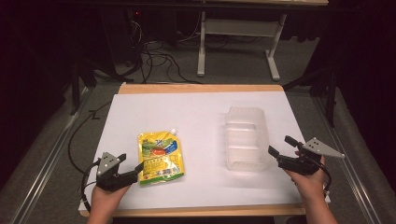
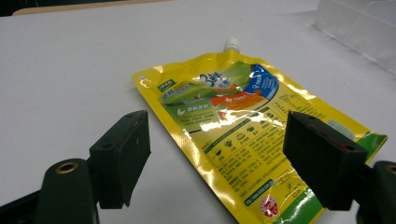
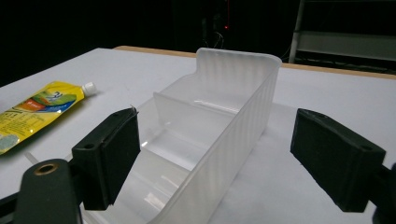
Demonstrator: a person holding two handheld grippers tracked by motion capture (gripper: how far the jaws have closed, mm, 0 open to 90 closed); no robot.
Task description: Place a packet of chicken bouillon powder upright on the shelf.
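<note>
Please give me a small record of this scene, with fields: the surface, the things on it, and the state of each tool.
surface: table with a white cover
pouch: yellow pouch, lying flat, white spout toward the far side
bin: clear plastic bin, upright, empty, with a divider inside, right of the pouch
left tool: left tool, open, near edge of the pouch, holding nothing
right tool: right tool, open, beside the bin's near right corner, holding nothing
</note>
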